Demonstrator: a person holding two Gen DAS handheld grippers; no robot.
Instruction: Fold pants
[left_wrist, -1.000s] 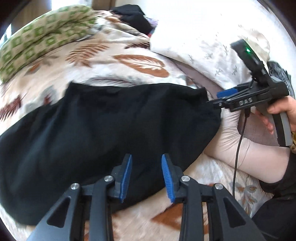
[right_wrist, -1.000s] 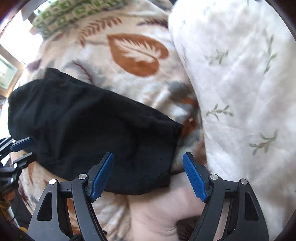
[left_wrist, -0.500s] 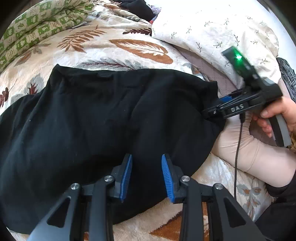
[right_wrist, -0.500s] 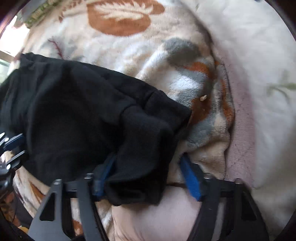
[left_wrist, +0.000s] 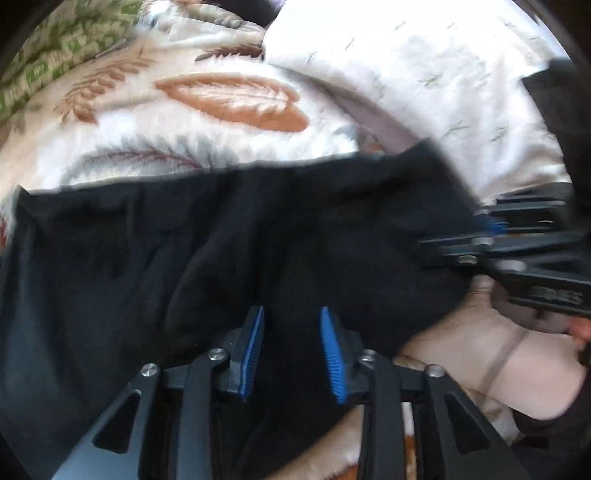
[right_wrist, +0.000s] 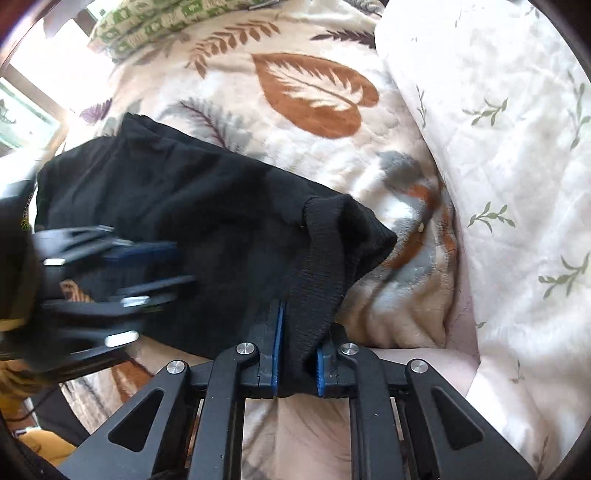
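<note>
**On the bed, black pants pinched at one end**

On the leaf-patterned blanket (right_wrist: 314, 96) of the bed lie the black pants (left_wrist: 221, 240), spread across the middle of both views, with a white quilt (right_wrist: 517, 166) sprigged with small green twigs bunched just beside their right-hand end; a green-and-white checked cloth (right_wrist: 155, 22) sits at the far edge of the blanket.

The right tool (right_wrist: 297, 363) points steeply down and its blue pads are clamped on a ribbed fold of the pants, the knit edge rising out from between them and draping over to the corner that rests on the blanket; in the left wrist view the same tool appears blurred at the right edge, against the end of the fabric.

The left tool (left_wrist: 291, 347) hangs over the near part of the pants with its jaws at a narrow gap and closing slightly; black cloth lies under and between the pads (left_wrist: 253, 350), but whether they press on it cannot be told; in the right wrist view it shows as a blurred shape at the left, over the pants.
</note>
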